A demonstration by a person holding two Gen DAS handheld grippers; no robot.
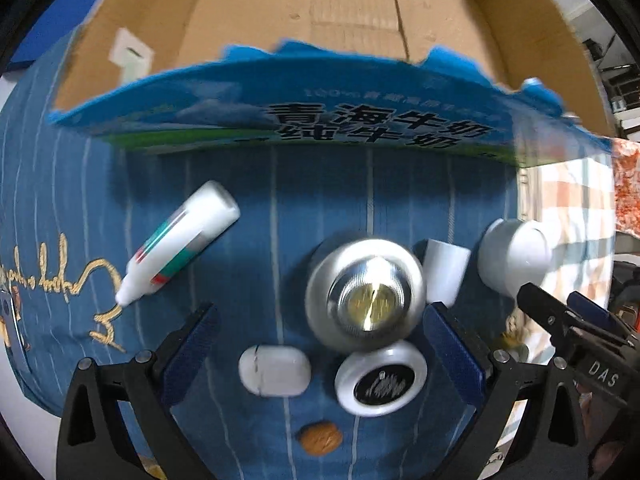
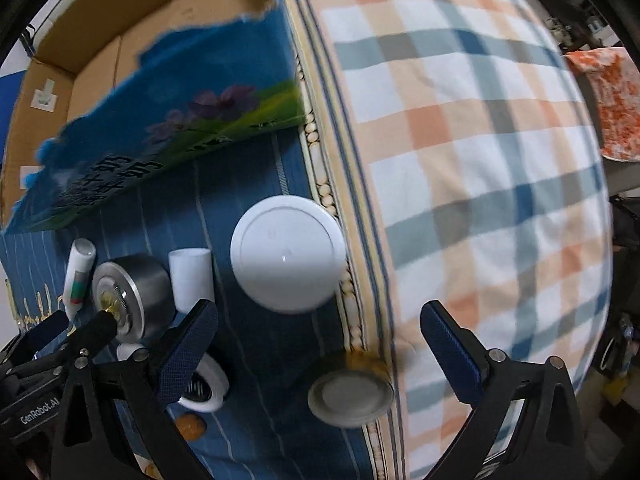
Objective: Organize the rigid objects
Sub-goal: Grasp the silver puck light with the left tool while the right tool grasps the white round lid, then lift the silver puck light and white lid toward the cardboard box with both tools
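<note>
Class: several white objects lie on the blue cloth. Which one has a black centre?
The round white disc nearest the left gripper; its middle is black, while the tube, capsule, cup and dome are not.

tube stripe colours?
Green, red and grey stripes on the white tube; clearest in the left wrist view.

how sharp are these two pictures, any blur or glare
Left wrist view: motion blur smears the milk carton lettering and the metal knob, which shows a bright glint. Right wrist view: the white round lid and plaid cloth look soft; fisheye bends edges in both.
</note>
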